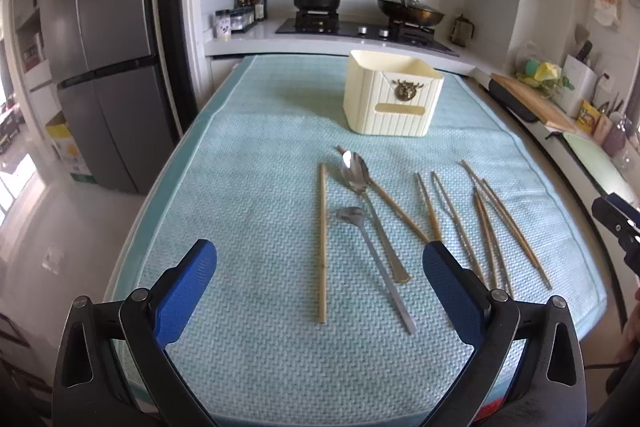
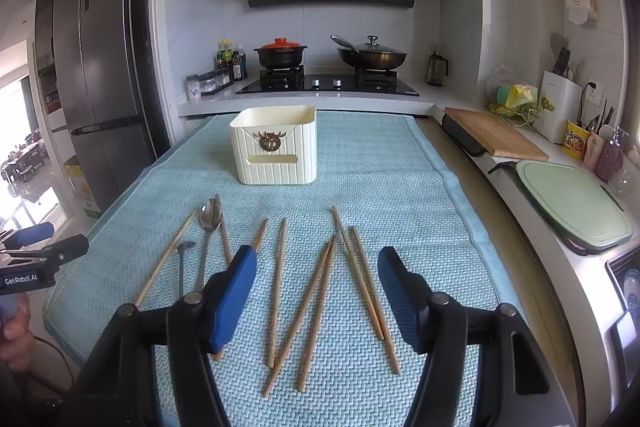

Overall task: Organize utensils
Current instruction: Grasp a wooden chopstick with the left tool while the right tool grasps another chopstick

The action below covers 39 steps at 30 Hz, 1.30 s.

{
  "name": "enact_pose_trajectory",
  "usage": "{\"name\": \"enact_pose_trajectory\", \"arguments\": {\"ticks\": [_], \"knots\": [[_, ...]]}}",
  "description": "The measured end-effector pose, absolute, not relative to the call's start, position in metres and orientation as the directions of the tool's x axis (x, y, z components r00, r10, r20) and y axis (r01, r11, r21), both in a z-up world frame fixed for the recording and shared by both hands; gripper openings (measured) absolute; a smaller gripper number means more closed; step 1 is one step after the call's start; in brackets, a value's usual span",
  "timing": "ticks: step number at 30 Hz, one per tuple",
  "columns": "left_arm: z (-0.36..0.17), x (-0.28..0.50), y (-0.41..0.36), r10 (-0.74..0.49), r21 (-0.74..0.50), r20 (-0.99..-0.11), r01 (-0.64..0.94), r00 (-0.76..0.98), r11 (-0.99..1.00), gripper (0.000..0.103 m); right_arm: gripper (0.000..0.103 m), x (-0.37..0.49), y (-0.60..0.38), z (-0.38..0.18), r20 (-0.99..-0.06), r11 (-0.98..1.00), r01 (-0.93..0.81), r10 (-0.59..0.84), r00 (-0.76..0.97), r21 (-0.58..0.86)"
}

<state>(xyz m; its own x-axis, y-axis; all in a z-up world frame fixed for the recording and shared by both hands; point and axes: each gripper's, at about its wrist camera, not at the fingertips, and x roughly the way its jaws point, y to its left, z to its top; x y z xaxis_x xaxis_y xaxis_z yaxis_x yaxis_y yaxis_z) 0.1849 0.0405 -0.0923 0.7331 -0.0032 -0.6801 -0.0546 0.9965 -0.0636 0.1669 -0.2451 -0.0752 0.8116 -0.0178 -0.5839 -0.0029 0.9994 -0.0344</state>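
Observation:
A cream utensil holder box (image 1: 391,94) stands at the far middle of the light blue mat (image 1: 256,155); it also shows in the right wrist view (image 2: 276,147). Several wooden chopsticks (image 2: 316,307) lie loose on the mat, with a large metal spoon (image 1: 354,173) and a small metal spoon (image 1: 352,215) among them. One chopstick (image 1: 322,243) lies alone on the left. My left gripper (image 1: 320,259) is open and empty above the spoons. My right gripper (image 2: 318,263) is open and empty above the chopsticks. The left gripper shows at the left edge of the right wrist view (image 2: 44,247).
A stove with a black pot (image 2: 280,54) and a wok (image 2: 372,58) lies behind the mat. A fridge (image 2: 100,75) stands at the left. A wooden cutting board (image 2: 492,137) and a green board (image 2: 576,203) lie on the right counter.

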Motion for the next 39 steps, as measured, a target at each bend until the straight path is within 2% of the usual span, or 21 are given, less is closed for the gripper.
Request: {"name": "enact_pose_trajectory", "arguments": {"ticks": [4,11,17,19,26,29,39], "knots": [[-0.109,0.211,0.055,-0.004,-0.07,-0.719,-0.066,0.695,0.995,0.103,0.051,0.185,-0.263,-0.091,-0.623,1.0,0.004,-0.006,0.782,-0.004],[-0.137,0.261,0.068,-0.041,-0.092,-0.784,-0.05,0.619,0.995,0.102,0.05,0.233,-0.307,-0.127,-0.703,1.0,-0.004,0.013,0.711,0.015],[-0.154,0.297,0.072,-0.046,-0.086,-0.814,-0.042,0.579,0.995,0.102,0.041,0.289,-0.338,-0.167,-0.802,0.999,-0.041,0.044,0.596,0.024],[-0.161,0.306,0.075,-0.047,-0.094,-0.827,-0.055,0.561,0.994,0.102,0.032,0.305,-0.342,-0.18,-0.824,0.997,-0.061,0.075,0.562,0.049],[-0.172,0.315,0.084,-0.02,-0.078,-0.844,-0.087,0.536,0.993,0.102,0.027,0.343,-0.341,-0.203,-0.863,0.99,-0.121,0.122,0.491,0.072],[-0.175,0.321,0.085,-0.013,-0.067,-0.85,-0.084,0.526,0.994,0.102,0.017,0.353,-0.338,-0.212,-0.885,0.988,-0.145,0.12,0.449,0.061],[-0.191,0.364,0.073,-0.045,-0.045,-0.884,0.011,0.466,0.999,0.102,0.016,0.383,-0.32,-0.21,-0.923,0.973,-0.229,0.05,0.382,-0.042]]}}
